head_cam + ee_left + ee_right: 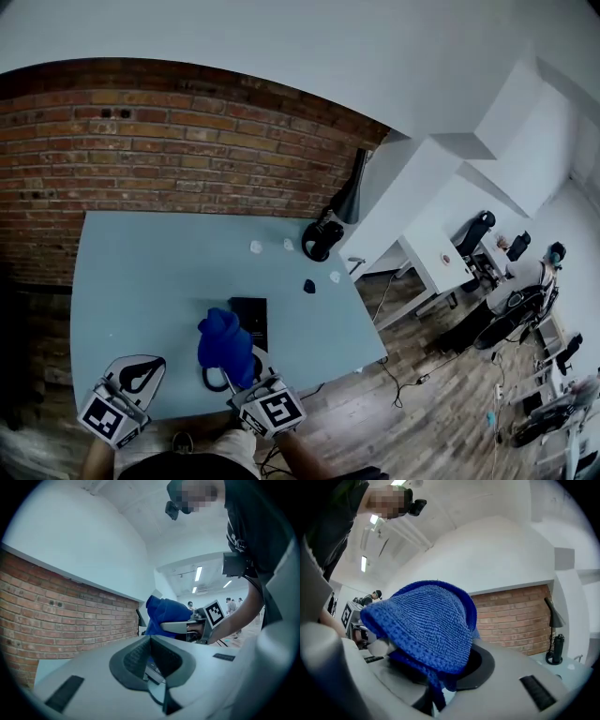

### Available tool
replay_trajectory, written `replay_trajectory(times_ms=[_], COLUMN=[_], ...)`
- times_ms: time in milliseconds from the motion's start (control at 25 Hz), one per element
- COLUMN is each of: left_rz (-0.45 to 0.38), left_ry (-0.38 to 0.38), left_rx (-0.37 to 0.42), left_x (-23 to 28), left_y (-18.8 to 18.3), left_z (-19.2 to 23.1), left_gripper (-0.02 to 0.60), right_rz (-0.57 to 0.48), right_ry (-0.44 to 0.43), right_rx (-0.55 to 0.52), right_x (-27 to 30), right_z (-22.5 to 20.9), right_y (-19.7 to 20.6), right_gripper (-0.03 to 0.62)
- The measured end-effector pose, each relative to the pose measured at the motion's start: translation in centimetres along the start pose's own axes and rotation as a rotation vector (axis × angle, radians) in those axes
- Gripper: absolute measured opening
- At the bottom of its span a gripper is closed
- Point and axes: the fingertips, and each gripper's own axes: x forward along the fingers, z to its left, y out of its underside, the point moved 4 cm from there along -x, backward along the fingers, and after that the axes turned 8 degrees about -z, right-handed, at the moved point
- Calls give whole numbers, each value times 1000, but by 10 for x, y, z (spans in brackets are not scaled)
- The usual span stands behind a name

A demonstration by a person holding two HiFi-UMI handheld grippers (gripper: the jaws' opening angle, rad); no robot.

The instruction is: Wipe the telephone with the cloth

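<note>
The black telephone (pixel 249 312) lies flat on the light blue table (pixel 141 272), near its front edge, with its cord (pixel 212 381) looping toward me. My right gripper (pixel 246 368) is shut on a bunched blue cloth (pixel 223 339), which hangs just left of and above the phone's near end. The cloth (pixel 426 625) drapes over the right gripper's (pixel 436 677) jaws and hides their tips. My left gripper (pixel 148 367) sits to the left of the cloth, shut and holding nothing. From the left gripper (pixel 152 665) I see the cloth (pixel 164 613) and the right gripper (pixel 187 626).
A black lamp base (pixel 322 239) stands at the table's far right corner. Small white bits (pixel 256 247) and a small dark blue object (pixel 308 285) lie beyond the phone. A brick wall (pixel 187 150) runs behind the table. White desks (pixel 441 244) and people are at the right.
</note>
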Motion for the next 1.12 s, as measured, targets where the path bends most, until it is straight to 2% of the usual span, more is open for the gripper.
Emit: replay_trajectory(times_ms=[240,440,600,920,1120], left_rz=[60,65,96,117,92], left_ry=[-87,-172,-160,-131,-126], left_rx=[-39,-63,-69,-69,-56], left_x=[-22,-38,-38,-42,-48], left_y=[35,57,59,64,65], left_z=[6,8,3,-14,-18], left_gripper=[12,12,12,12,12], right_rz=[71,119,163,160,160], right_ry=[-15,-19,-47,-41,-42], right_rx=[5,60,37,92,114], right_x=[-9,-16,-23,-41,-43], right_z=[19,35,53,68,72], right_y=[29,50,61,68,68], right_gripper=[83,80,80,80,80])
